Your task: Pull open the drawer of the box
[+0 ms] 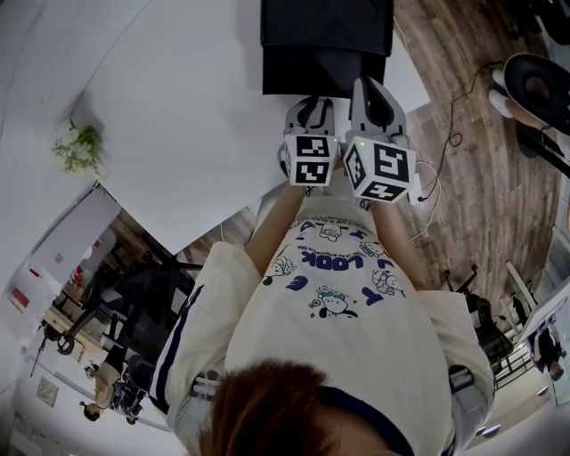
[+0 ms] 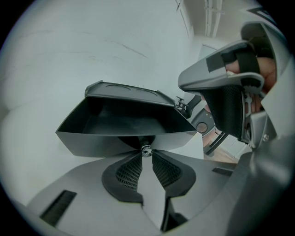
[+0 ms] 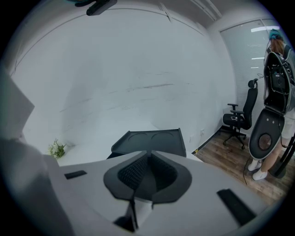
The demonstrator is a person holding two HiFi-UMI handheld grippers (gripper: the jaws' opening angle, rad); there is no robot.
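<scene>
A black box (image 1: 326, 21) stands at the far edge of the white table (image 1: 196, 98). Its drawer (image 1: 322, 71) sticks out toward me, and in the left gripper view the drawer (image 2: 124, 124) is open and hollow under the box lid (image 2: 124, 91). My left gripper (image 2: 146, 155) is shut on the drawer's small metal knob (image 2: 146, 149) at the middle of the front panel. In the head view the left gripper (image 1: 312, 100) meets the drawer front. Beside it, my right gripper (image 1: 370, 87) hangs shut and holds nothing. The right gripper (image 3: 149, 156) looks over the box top (image 3: 152, 139).
A small green plant (image 1: 80, 147) stands at the table's left corner. Right of the table, on the wood floor (image 1: 481, 178), lie cables and a black-and-white stand (image 1: 534, 89). An office chair (image 3: 239, 120) and a person (image 3: 276, 92) are off to the right.
</scene>
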